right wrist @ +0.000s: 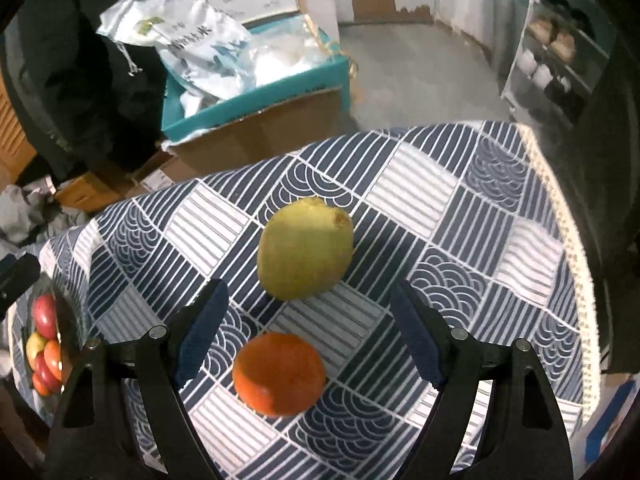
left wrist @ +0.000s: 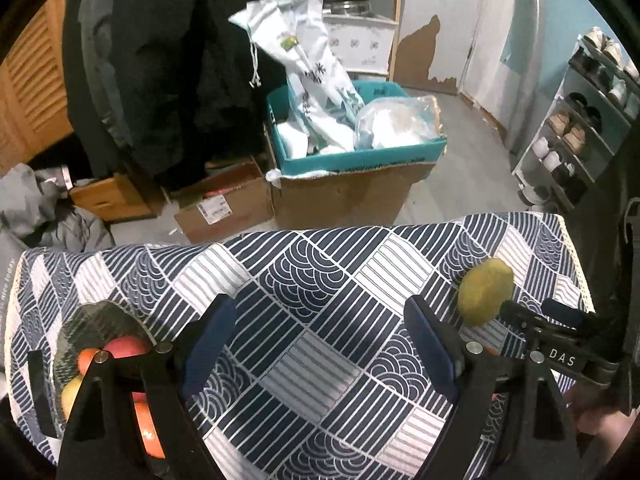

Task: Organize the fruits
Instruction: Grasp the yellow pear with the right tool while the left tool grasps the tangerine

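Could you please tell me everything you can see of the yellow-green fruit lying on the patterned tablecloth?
The yellow-green, pear-like fruit is rounded and matte, with a brownish, rough end at its upper right. It lies on its side on the blue-and-white patterned tablecloth, whole and unpeeled. A round orange fruit sits just in front of it, apart from it. Nothing grips it: the open right gripper stands short of it.

A patterned tablecloth [right wrist: 472, 208], cardboard boxes [left wrist: 348, 196] behind, perhaps shoes on a rack [left wrist: 576, 128].
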A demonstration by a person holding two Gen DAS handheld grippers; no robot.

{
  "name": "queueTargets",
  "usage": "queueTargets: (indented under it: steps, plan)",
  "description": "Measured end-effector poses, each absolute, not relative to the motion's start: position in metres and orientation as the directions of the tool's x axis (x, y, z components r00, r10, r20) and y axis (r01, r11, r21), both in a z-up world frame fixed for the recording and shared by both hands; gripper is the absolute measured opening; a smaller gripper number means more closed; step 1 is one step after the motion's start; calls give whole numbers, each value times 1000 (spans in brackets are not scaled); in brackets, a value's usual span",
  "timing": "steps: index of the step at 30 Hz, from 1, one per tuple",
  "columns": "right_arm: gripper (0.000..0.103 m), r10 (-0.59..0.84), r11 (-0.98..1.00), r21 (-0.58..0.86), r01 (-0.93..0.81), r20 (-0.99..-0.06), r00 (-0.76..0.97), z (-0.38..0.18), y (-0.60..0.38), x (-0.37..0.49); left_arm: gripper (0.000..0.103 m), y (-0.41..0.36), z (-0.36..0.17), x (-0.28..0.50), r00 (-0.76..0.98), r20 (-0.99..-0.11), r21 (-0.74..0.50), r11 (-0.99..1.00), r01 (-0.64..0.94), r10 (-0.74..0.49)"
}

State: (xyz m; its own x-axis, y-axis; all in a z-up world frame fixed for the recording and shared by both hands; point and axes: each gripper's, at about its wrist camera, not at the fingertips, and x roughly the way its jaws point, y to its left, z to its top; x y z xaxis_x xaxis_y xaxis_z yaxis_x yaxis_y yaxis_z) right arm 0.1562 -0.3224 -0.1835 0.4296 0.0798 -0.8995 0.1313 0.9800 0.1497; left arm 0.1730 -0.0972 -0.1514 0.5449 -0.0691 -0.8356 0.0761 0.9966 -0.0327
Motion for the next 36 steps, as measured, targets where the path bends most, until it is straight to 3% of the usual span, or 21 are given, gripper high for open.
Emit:
queueTargets:
  steps: [18, 21, 36]
  plan:
    - [82, 113, 967, 184, 175, -928, 354, -239, -322, 207, 87, -97, -206, 221, 447, -890, -60, 995, 76, -88]
    - [74, 87, 973, 153, 170, -934, 345, -243, -319, 209, 87, -97, -208, 221, 440, -892, -79, 994, 74, -103]
    - [73, -55, 994, -6, 112, -898, 436, -200, -329, 168, 87, -134, -197, 195, 412, -888, -153, 976, 153, -203]
